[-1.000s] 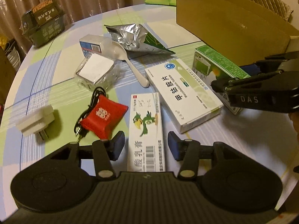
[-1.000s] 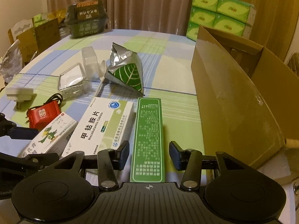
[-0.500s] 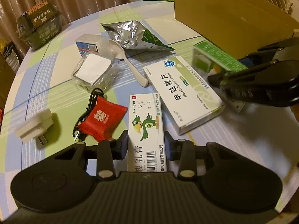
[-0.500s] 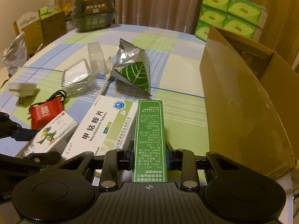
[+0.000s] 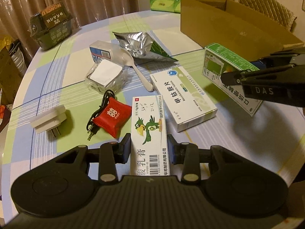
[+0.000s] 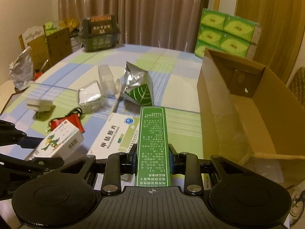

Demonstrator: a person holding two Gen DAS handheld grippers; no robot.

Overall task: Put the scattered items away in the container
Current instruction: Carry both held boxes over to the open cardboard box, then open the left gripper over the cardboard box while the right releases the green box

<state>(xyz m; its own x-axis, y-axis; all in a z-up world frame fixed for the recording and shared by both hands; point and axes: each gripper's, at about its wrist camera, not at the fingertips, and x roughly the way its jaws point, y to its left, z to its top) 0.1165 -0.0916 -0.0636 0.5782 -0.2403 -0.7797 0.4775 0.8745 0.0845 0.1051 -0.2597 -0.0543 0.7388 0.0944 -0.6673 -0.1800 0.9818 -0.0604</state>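
On the checked tablecloth [image 5: 57,61], the left gripper [image 5: 149,148] clamped the parrot box [image 5: 149,131]; the right gripper [image 6: 152,161] clamped the green box [image 6: 152,141], both boxes pointing lengthwise away.

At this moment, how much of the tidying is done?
Nothing shows inside the cardboard box yet. In hand: right gripper clamps the green box, lifted; left gripper clamps the parrot box. Left: white medicine box, foil bag, spoon, red pouch, plug.

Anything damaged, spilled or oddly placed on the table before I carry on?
Only the silver foil pouch: crumpled and torn open, lying behind the white spoon. Nothing looks spilled. The cardboard box stands upright and open.
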